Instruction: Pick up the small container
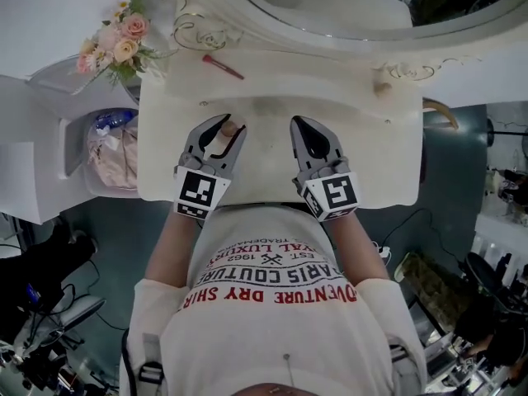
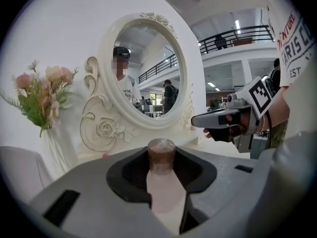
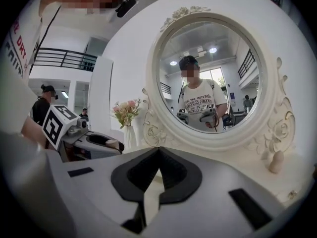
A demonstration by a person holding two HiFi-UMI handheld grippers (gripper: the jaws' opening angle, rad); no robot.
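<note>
Container [image 2: 163, 180], small and brown-capped, stands before the mirror [image 2: 143, 68] between the left gripper's [image 1: 224, 134] jaws, which clamp its sides; the right gripper [image 3: 158, 155] is closed, empty.

A white T-shirt [image 1: 280, 304] with short sleeves is worn, printed with red and black lettering (upside down in the head view). A grey strap [image 1: 150, 368] with a buckle is seen at one shoulder. The left gripper [image 1: 224, 130] and the right gripper [image 1: 299, 126] are moulded in grey with black-lined jaws. A white cube [image 1: 198, 192] with black square markers is fixed behind each.
</note>
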